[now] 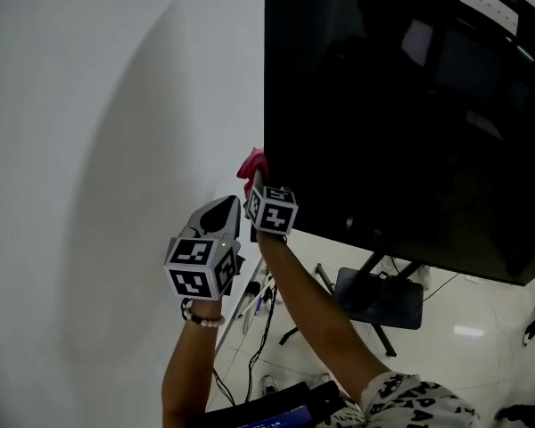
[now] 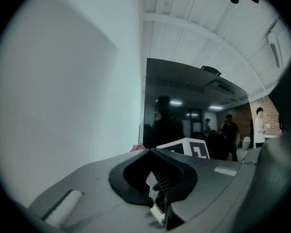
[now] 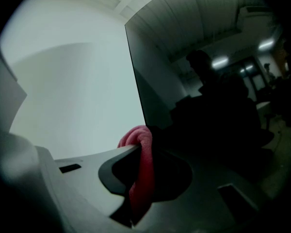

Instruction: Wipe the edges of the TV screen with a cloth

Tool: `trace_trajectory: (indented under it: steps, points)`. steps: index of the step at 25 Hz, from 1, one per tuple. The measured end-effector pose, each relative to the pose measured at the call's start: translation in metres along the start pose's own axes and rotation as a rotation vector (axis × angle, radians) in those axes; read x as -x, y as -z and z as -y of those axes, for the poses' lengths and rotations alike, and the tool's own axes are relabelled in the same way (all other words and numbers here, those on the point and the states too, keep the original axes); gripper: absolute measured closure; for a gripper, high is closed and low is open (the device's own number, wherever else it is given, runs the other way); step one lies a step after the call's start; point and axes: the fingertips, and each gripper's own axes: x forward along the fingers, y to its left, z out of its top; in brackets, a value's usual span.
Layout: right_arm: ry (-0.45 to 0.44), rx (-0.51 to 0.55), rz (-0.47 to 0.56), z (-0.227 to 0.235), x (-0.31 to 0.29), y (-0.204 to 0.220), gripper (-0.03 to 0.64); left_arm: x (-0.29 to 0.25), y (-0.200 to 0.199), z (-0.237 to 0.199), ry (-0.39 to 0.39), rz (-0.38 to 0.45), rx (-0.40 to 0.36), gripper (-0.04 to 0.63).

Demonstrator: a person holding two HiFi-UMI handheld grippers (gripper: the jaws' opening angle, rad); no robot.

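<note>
Red and soft, the cloth (image 1: 251, 162) sits right on the left edge of the big black TV screen (image 1: 410, 114), low down near its bottom corner. The right tool (image 1: 255, 181) is clamped on the cloth. A fold of it pokes out past the tips and touches the edge of the screen. In the right gripper view the cloth (image 3: 141, 164) runs down between the two jaws, and they squeeze it tight. The screen is dark and shiny, with dim shapes of a room and lights in it.

The left tool (image 1: 221, 210) hangs just below and to the left of the right one, close to the white wall (image 1: 107, 123). Its jaws are pressed together with nothing between them. A bead bracelet (image 1: 202, 319) is on the left wrist.

Under the screen a black stand (image 1: 379, 297) rests on the pale floor (image 1: 481, 328). Some cables (image 1: 266, 319) hang down near the wall.
</note>
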Motion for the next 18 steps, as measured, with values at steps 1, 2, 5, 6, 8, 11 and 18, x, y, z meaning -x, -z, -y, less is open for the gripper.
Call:
trace_trajectory:
  steps: [1, 2, 5, 6, 8, 11, 18]
  points:
    - [0.005, -0.004, -0.014, 0.002, -0.001, 0.01, 0.561, 0.001, 0.004, 0.0, 0.002, -0.006, 0.004, 0.589]
    - [0.009, -0.007, -0.028, 0.005, -0.002, 0.02, 0.561, 0.001, 0.009, 0.0, 0.005, -0.012, 0.009, 0.589]
    - [0.032, -0.011, -0.072, 0.013, -0.005, 0.049, 0.561, 0.002, 0.022, 0.0, 0.015, -0.029, 0.026, 0.589]
    - [0.04, -0.012, -0.086, 0.014, -0.005, 0.057, 0.561, 0.003, 0.025, -0.001, 0.016, -0.033, 0.031, 0.589]
    - [0.046, -0.021, -0.106, 0.015, -0.005, 0.071, 0.561, 0.005, 0.03, -0.004, 0.013, -0.047, 0.036, 0.589]
    - [0.061, -0.025, -0.139, 0.016, -0.005, 0.091, 0.561, 0.007, 0.035, -0.003, 0.016, -0.074, 0.039, 0.589]
    - [0.077, -0.052, -0.216, 0.019, 0.002, 0.14, 0.561, 0.01, 0.046, 0.001, 0.026, -0.143, 0.032, 0.589]
